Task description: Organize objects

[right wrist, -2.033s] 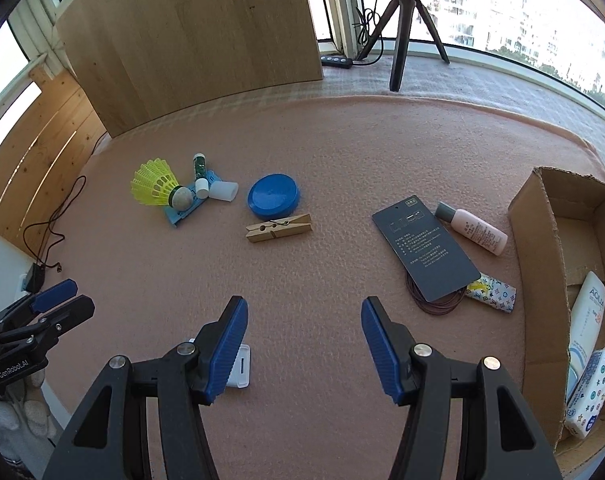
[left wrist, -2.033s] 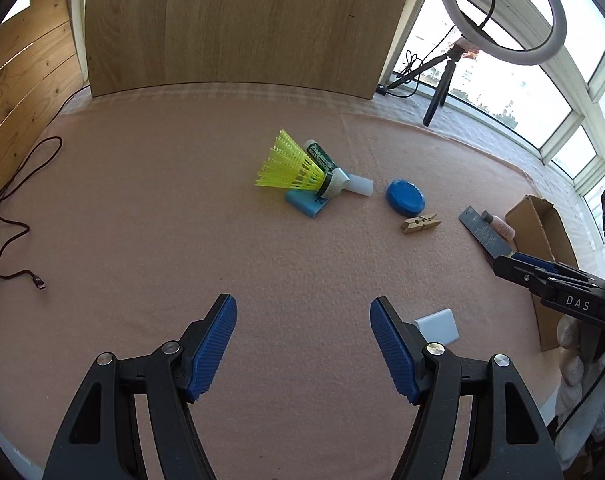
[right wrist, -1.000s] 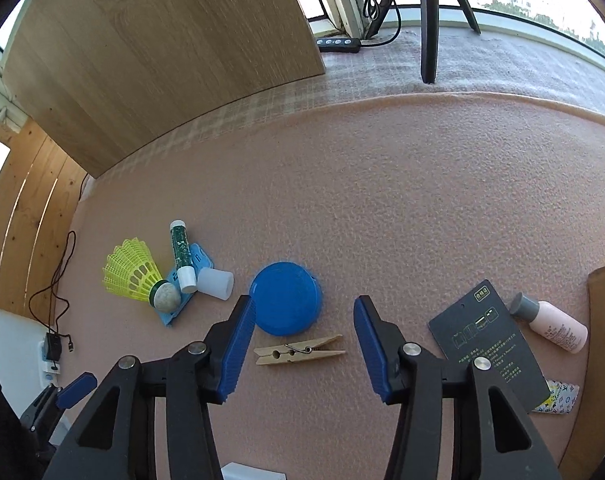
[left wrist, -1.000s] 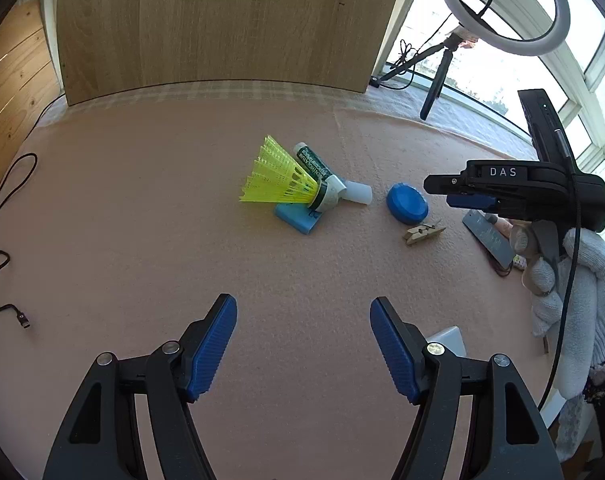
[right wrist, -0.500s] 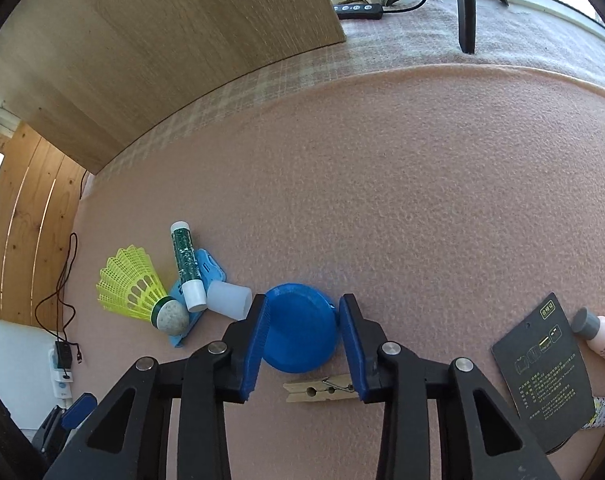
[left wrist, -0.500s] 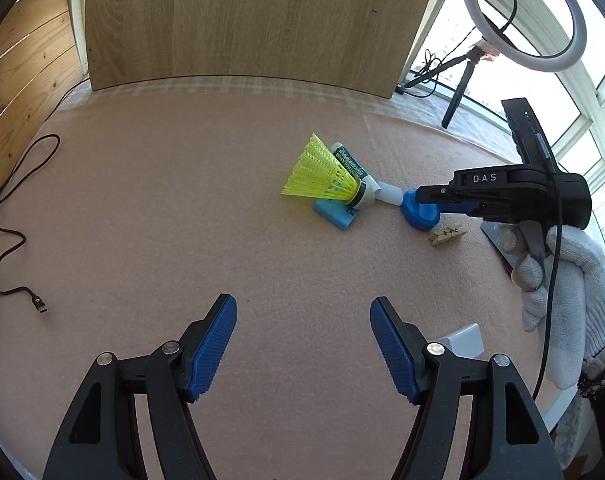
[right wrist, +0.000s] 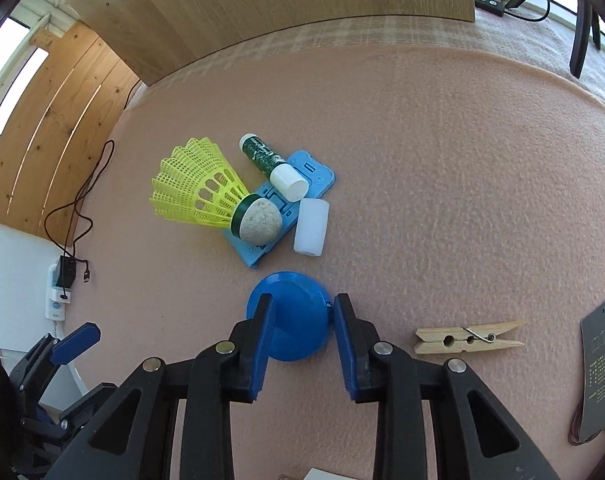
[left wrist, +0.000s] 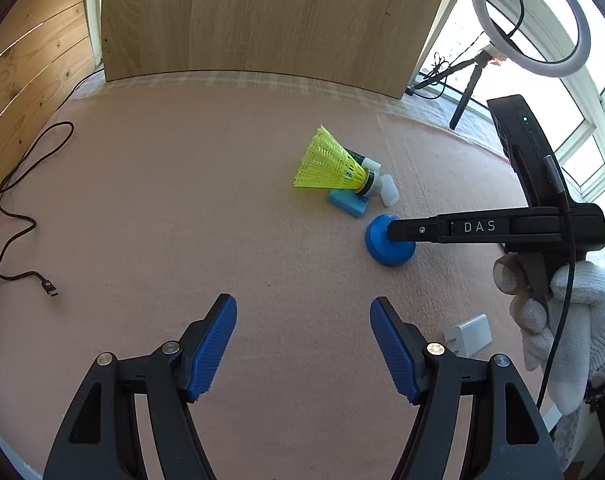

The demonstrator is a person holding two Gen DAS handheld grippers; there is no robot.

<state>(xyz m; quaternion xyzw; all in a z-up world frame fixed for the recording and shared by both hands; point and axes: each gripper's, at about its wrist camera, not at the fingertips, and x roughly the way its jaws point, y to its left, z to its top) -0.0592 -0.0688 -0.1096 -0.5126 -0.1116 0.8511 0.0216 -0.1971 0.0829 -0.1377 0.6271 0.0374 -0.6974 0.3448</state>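
Note:
A round blue lid [right wrist: 294,320] lies on the pink carpet between the fingers of my right gripper [right wrist: 300,304], and both blue pads touch its rim. In the left wrist view the same lid [left wrist: 382,250] sits under the right gripper [left wrist: 390,232], which a gloved hand [left wrist: 550,304] holds. Just beyond the lid, a yellow shuttlecock [right wrist: 194,192], a green tube [right wrist: 262,156] and a white cap [right wrist: 312,226] lie on or beside a flat blue plastic piece [right wrist: 306,174]. My left gripper [left wrist: 302,312] hangs open over bare carpet, with nothing between its pads.
A wooden clothespin [right wrist: 468,338] lies right of the lid, a black card [right wrist: 604,356] further right. A white charger [left wrist: 468,336] sits by my left gripper's right finger. A black cable [left wrist: 22,184] trails at the left. A wooden panel [left wrist: 254,16] and a ring light [left wrist: 530,16] stand behind.
My right gripper moved forward and down over the blue lid, and its jaws narrowed from wide apart until they touched the rim. The left gripper drifted slightly and stayed open.

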